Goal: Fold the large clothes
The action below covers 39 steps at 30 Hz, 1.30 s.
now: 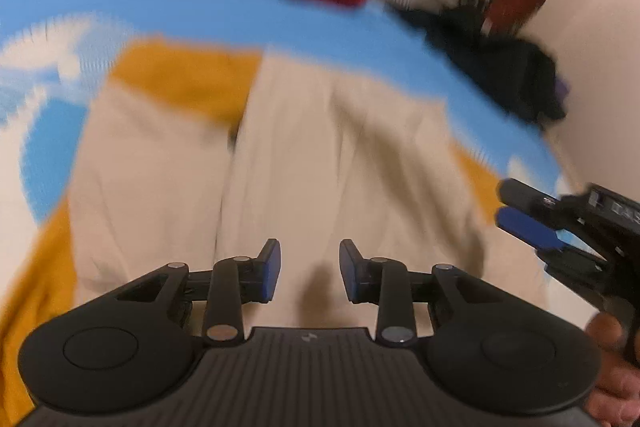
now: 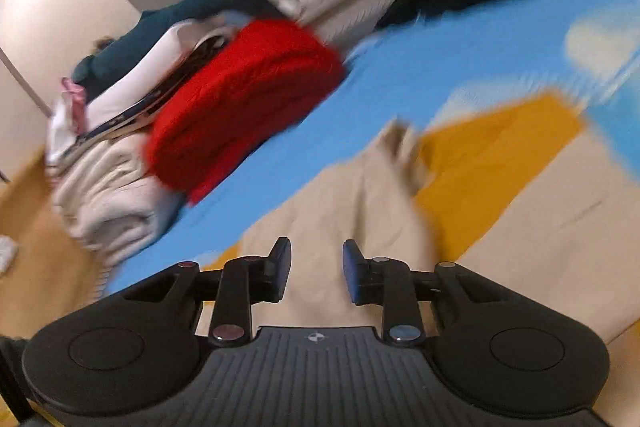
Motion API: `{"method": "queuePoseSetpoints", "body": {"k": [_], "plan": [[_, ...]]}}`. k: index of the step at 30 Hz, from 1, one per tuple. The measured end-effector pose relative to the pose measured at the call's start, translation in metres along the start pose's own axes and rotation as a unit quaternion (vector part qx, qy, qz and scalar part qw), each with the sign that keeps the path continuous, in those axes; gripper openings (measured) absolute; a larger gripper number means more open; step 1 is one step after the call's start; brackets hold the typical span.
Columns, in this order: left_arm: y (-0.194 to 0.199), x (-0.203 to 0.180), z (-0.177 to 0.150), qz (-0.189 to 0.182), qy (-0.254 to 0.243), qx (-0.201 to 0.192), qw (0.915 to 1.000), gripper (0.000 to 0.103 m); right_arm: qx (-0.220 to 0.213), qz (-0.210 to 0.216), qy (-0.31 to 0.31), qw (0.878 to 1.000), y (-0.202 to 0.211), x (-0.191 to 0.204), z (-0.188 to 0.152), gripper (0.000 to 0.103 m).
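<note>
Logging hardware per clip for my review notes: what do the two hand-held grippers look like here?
Both match: the left hand-held gripper and right hand-held gripper are matte black plastic, with a ribbed centre plate bearing a small round emblem, rounded side housings, linkage arms with silver pivot pins, and blue pads inside the fingers. No cables or sleeves are visible.

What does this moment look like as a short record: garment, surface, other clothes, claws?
garment: beige trousers, laid flat, legs side by side
under it: mustard-yellow cloth
surface: blue cover with white clouds
other clothes: red folded knit beside a pale stacked pile, both beyond the trousers
left claw: jaws apart over the trousers, nothing between them
right claw: jaws apart, nothing between them
image quality: motion-blurred
</note>
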<state>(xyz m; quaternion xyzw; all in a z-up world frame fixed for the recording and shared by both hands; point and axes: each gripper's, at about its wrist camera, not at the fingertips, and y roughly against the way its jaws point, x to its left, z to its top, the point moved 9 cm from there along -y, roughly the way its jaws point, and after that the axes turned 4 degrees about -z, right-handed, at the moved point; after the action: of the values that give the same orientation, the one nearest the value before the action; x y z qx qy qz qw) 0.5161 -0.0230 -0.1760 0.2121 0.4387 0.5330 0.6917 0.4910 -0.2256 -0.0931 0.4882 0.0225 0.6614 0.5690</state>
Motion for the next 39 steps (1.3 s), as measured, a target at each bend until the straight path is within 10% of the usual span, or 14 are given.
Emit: {"method": "queuePoseSetpoints", "body": {"k": [5,9,14,17,20,28,32,33,39], "plan": [[-0.015,0.018,-0.016,0.047,0.002,0.053,0.9975,0.026,0.114,-0.142,-0.031,0.983,-0.047,-0.066,-0.039,0.019],[0.007,0.008,0.003,0.005,-0.004,-0.003,1.0,0.029,0.079,-0.174,0.002,0.981,-0.033,-0.061,-0.025,0.01],[-0.004,0.019,-0.001,0.015,0.018,0.001,0.9997,0.028,-0.046,-0.058,0.076,0.994,-0.003,0.01,-0.001,0.035],[-0.006,0.02,-0.004,0.022,0.007,0.014,0.9996,0.028,0.017,0.025,0.067,0.997,-0.021,0.025,-0.026,0.048],[-0.012,0.024,-0.002,0.028,-0.01,0.026,0.9992,0.029,0.136,-0.097,0.096,0.981,-0.058,-0.014,-0.069,0.047],[-0.004,0.03,0.0,0.03,-0.01,0.03,0.9991,0.028,0.074,-0.063,0.104,0.99,-0.018,0.001,-0.042,0.045],[-0.017,0.035,-0.026,0.045,-0.047,0.093,0.9935,0.027,0.151,-0.144,0.072,0.975,-0.025,-0.053,-0.067,0.039],[-0.013,0.036,-0.028,0.054,-0.046,0.097,0.9927,0.027,0.144,-0.149,0.059,0.976,-0.018,-0.058,-0.066,0.028],[0.07,0.009,0.002,0.018,-0.088,-0.01,0.9959,0.028,0.043,-0.135,0.093,0.985,0.062,-0.036,-0.021,0.037]]}}
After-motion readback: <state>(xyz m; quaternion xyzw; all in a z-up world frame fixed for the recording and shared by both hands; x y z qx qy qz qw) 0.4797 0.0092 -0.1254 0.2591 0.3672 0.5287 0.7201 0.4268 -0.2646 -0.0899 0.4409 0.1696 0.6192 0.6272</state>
